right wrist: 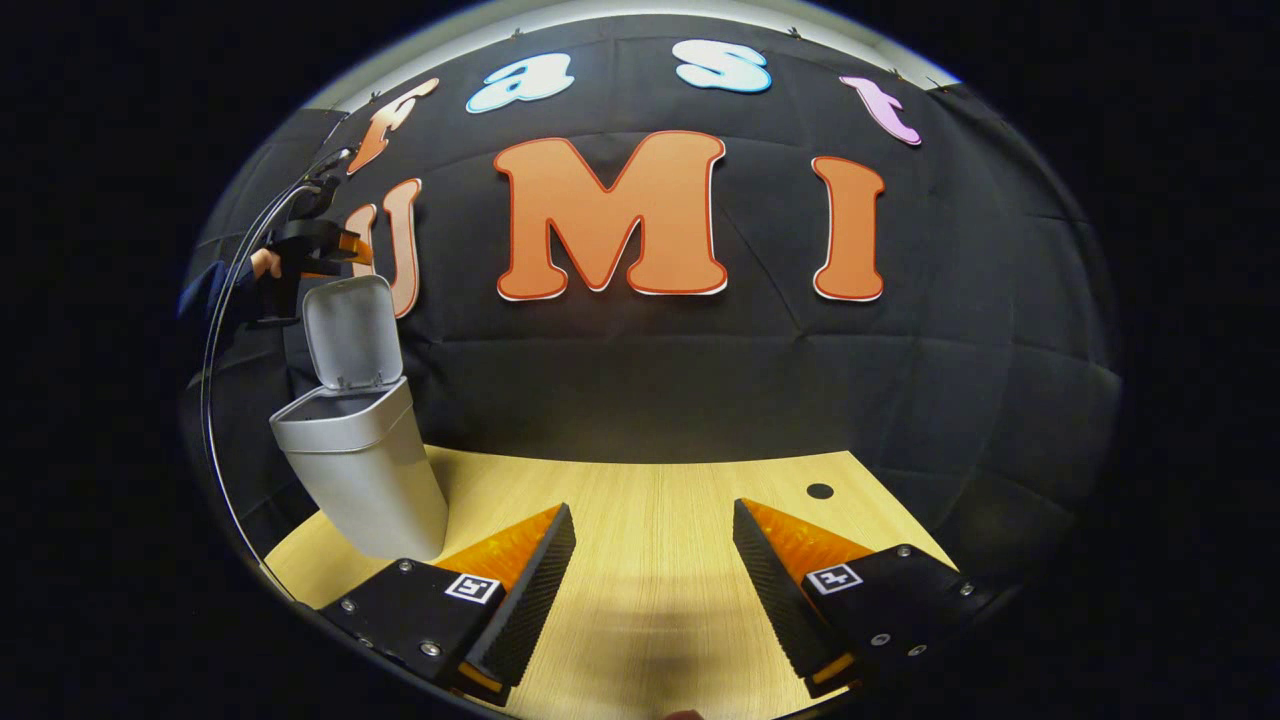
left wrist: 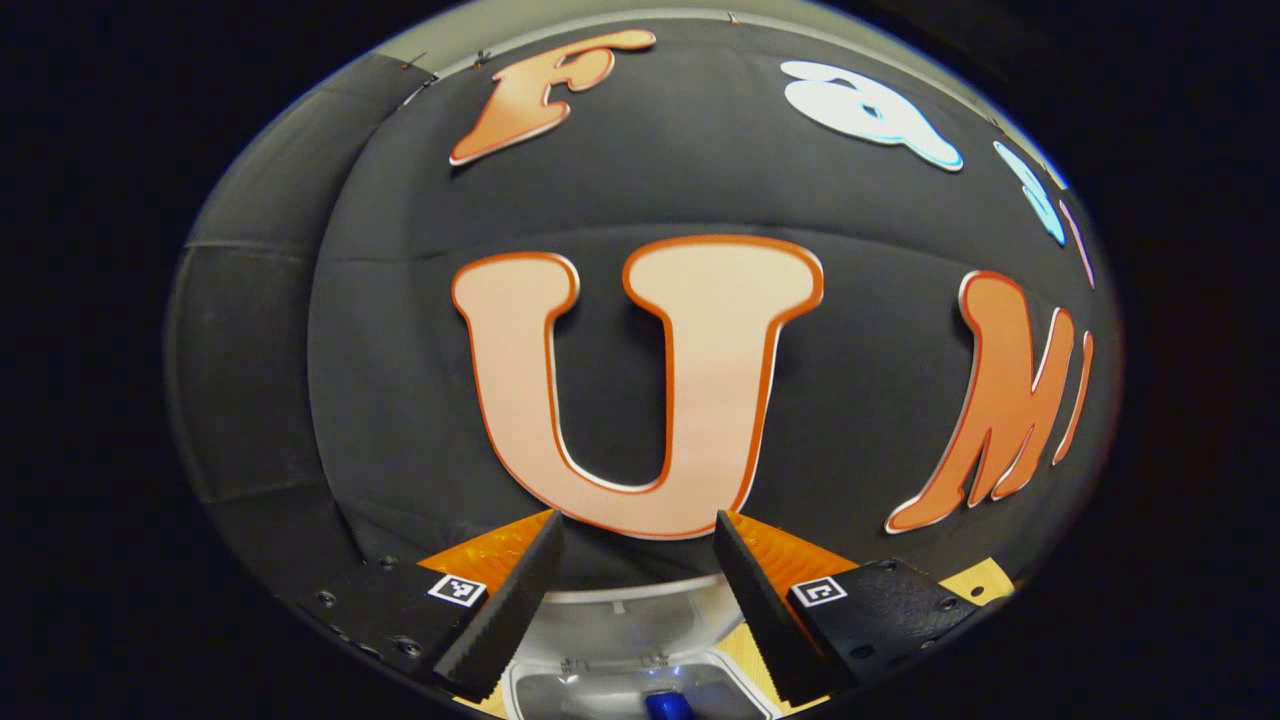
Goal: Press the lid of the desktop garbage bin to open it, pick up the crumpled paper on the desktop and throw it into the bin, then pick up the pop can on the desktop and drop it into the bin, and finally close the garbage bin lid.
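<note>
The grey desktop bin point(right wrist: 365, 480) stands at the left of the wooden table in the right gripper view, its lid point(right wrist: 350, 335) swung up and upright. Above and just behind the lid a hand holds my left gripper point(right wrist: 318, 248). In the left gripper view, my left gripper point(left wrist: 637, 522) is open and looks down past the raised lid point(left wrist: 630, 605) into the bin's mouth point(left wrist: 560, 692). A blue thing point(left wrist: 668, 706), apparently the pop can, lies inside. My right gripper point(right wrist: 653, 508) hangs open over bare table, well right of the bin, with nothing between its fingers.
The light wooden table point(right wrist: 650, 480) runs back to the black cloth wall. A small dark hole point(right wrist: 820, 491) sits in the tabletop at the far right. A thin cable point(right wrist: 212, 340) curves down the left side, beside the bin.
</note>
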Demonstrator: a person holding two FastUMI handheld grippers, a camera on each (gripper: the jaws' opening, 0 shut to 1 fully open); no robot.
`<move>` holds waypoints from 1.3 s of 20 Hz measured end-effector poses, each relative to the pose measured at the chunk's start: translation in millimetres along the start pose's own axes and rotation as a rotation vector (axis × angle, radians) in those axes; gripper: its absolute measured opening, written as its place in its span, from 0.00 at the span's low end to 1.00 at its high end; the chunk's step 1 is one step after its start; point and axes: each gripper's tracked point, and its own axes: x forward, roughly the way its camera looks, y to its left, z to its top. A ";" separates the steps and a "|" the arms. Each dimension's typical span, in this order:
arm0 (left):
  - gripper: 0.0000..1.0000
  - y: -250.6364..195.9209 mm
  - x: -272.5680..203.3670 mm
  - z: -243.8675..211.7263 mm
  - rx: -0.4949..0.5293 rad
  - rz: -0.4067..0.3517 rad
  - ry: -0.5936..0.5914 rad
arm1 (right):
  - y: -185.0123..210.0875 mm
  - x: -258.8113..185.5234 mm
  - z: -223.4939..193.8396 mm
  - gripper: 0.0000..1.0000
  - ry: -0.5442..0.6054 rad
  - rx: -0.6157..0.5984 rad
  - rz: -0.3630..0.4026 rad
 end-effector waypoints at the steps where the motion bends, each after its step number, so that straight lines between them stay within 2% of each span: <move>1: 0.95 -0.5 -12.3 -4.7 0.015 0.008 0.015 | -0.6 -1.0 -2.1 0.95 0.007 0.007 -0.003; 3: 0.93 -4.6 -14.4 -0.6 0.042 -0.011 -0.046 | -5.8 -2.4 -6.1 0.95 0.017 0.011 -0.013; 4: 0.95 -8.5 -30.5 -8.5 0.056 -0.024 -0.029 | -7.5 -2.8 -7.6 0.95 0.018 0.010 -0.017; 9: 0.92 -17.1 -91.6 -47.7 0.007 -0.023 -0.072 | -13.0 -2.9 -13.1 0.95 0.030 0.016 -0.029; 11: 0.92 -19.6 -110.0 -77.1 0.036 -0.008 -0.056 | -13.1 -1.3 -14.0 0.95 0.034 0.013 -0.029; 16: 0.93 -18.2 -123.9 -163.3 -0.041 0.009 0.086 | -7.3 0.3 -14.8 0.95 0.037 0.008 -0.007; 19: 0.93 -15.1 -130.9 -180.9 -0.075 0.032 0.123 | -5.5 0.1 -11.7 0.95 0.028 0.009 0.006; 24: 0.94 -19.9 -139.8 -210.5 -0.007 0.041 0.210 | -0.8 0.4 -11.1 0.95 0.030 0.005 0.017; 26: 0.96 -19.3 -138.4 -207.4 0.014 0.047 0.171 | 0.8 -0.8 -10.2 0.95 0.026 0.006 0.024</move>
